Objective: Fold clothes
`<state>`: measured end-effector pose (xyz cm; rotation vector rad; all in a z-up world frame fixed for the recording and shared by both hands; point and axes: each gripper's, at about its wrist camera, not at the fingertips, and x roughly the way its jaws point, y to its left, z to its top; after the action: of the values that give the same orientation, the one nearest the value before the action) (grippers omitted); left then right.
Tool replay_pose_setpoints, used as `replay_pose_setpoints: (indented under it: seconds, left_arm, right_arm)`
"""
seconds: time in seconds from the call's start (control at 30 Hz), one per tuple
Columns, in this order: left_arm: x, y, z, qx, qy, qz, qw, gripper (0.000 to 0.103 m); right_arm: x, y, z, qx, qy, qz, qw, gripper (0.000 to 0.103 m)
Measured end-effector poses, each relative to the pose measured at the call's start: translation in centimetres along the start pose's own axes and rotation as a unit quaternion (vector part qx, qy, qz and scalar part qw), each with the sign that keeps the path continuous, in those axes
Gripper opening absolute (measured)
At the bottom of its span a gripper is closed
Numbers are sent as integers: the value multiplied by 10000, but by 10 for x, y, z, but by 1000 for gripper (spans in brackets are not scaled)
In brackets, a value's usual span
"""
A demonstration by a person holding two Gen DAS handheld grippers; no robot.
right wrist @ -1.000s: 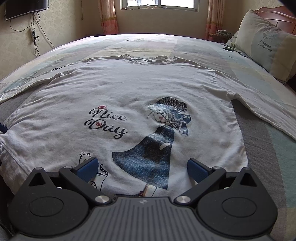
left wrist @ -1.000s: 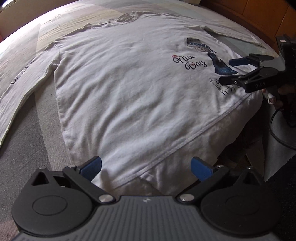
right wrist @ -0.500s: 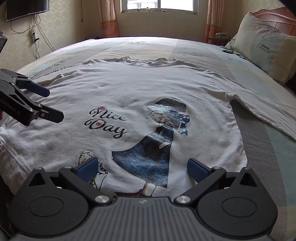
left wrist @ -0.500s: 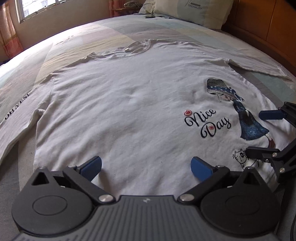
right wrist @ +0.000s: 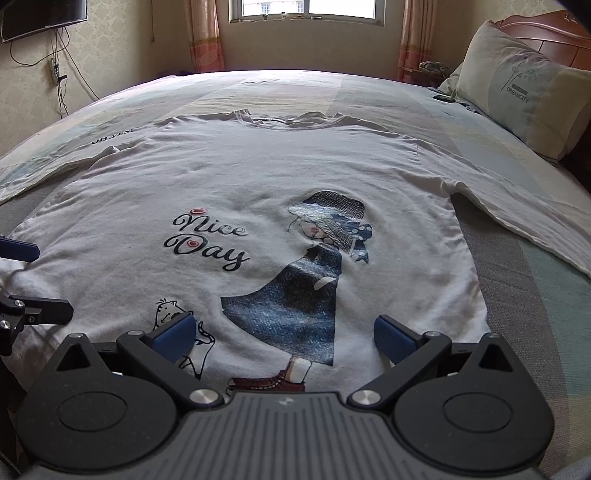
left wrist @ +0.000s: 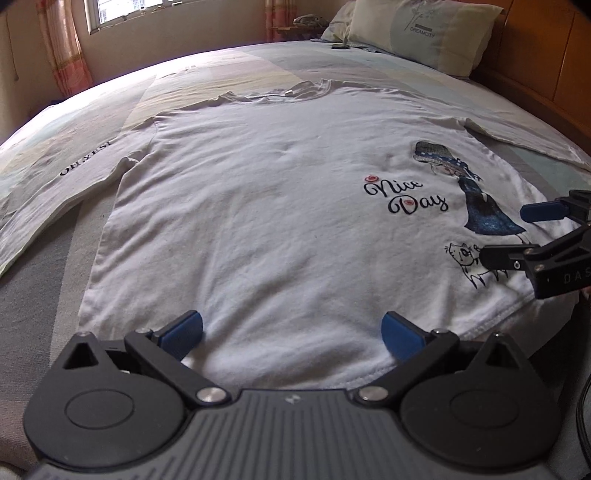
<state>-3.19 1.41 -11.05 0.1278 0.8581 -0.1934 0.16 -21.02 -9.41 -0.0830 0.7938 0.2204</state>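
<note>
A white long-sleeved shirt [left wrist: 258,206] [right wrist: 258,177] lies spread flat, front up, on the bed, with a "Nice Day" print and a girl in a blue dress. Its hem is nearest me and its collar is far. My left gripper [left wrist: 291,334] is open over the hem's left half, blue pads wide apart, nothing between them. My right gripper [right wrist: 284,338] is open over the hem at the printed girl's feet. The right gripper [left wrist: 517,236] shows at the right edge of the left wrist view. The left gripper [right wrist: 33,280] shows at the left edge of the right wrist view.
The bed [right wrist: 535,306] has a striped grey, green and beige sheet. A pillow [right wrist: 524,103] leans on the wooden headboard [left wrist: 535,74] at the right. Both sleeves [left wrist: 48,192] [right wrist: 524,210] lie stretched out sideways. A window and curtains are behind; a wall television [right wrist: 40,14] hangs at left.
The left gripper swung round from the shirt's side to face the collar, squarely over the hem. The right gripper stayed nearly still. Both stayed open.
</note>
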Motion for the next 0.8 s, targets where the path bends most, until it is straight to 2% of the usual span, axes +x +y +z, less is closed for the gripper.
replay_pose_setpoints:
  seconds: [0.13,0.23,0.33,0.53,0.8]
  left_arm:
    - [-1,1,-3,-6,-59,-53,10000,102]
    - [-1,1,-4,0,-89,-63,9999,102]
    - [-2,2,-5,-3,-111,-77,9999,102]
    - [-2,3,-5,6,-105,-86,9999,102]
    - [-3,4,-6,3,-100,-94,9999,102]
  right_arm:
    - [-16,1,-11,4,479,-265,9985,103]
    - [-31,-7,-21,324,727,-301,9964,103]
    - [-37,-9,-21,173,967,-364,9945,103]
    - [-33,-15,10,581,587,-378,9959,103]
    - [19,12,44,-85,284,-77,9995,103]
